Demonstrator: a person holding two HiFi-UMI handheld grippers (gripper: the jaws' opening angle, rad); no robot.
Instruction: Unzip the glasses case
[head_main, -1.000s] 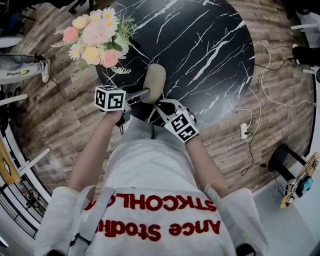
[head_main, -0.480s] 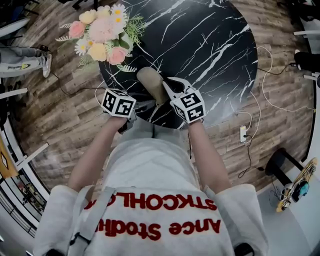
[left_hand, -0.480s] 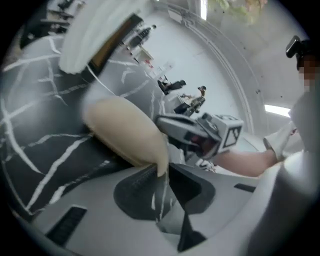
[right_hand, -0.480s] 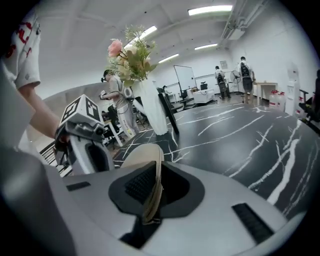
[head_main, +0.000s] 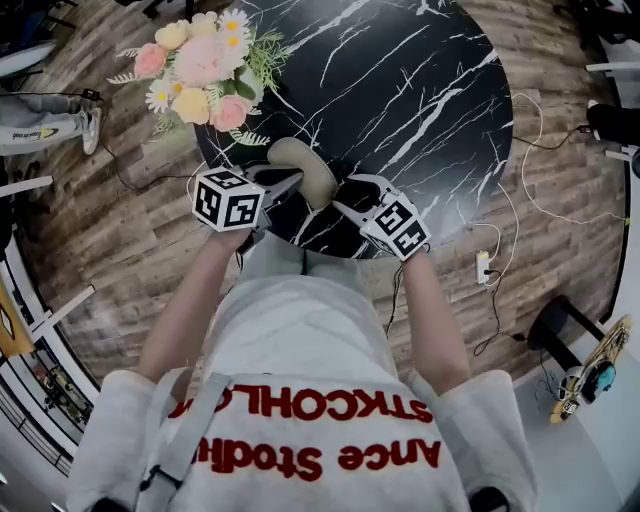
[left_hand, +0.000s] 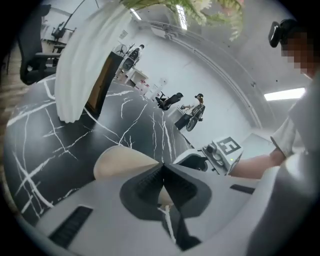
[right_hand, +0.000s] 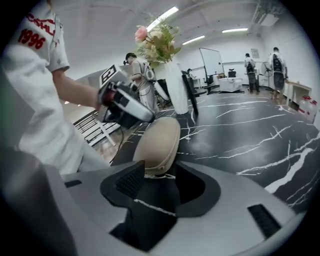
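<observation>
**Beige glasses case (head_main: 303, 168) changes hands: my left tongs (head_main: 296, 179) nip shut, my right tongs (head_main: 346, 197) let go**

Head view: the case sits on the near edge of the black marble table (head_main: 430, 90), just above the middle of the frame, with the flowers (head_main: 200, 65) at upper left. A second ago my left tongs were spread beside it. Now their tips are at its near left end. My right tongs, which were up against the case half a second ago, have slid off toward the lower right and stand just clear of it.

Left gripper view: my 2 pads are pressed flat together at the centre of the frame. The case shows just past them to the left, and a sliver of beige shows beneath them. They look to be nipping its edge or something thin at the zip, but I cannot tell which.

Right gripper view: my jaws are opening, their pads spread with bare tabletop between them. The case stands on edge straight ahead at their mouth and neither pad presses it. Its seam looks closed along the length I can see.

I take this as a handover. The left side now does the steadying, which frees the right for the zipper pull. I cannot pick out the pull in any view, so the unzipping itself seems not yet begun.
</observation>
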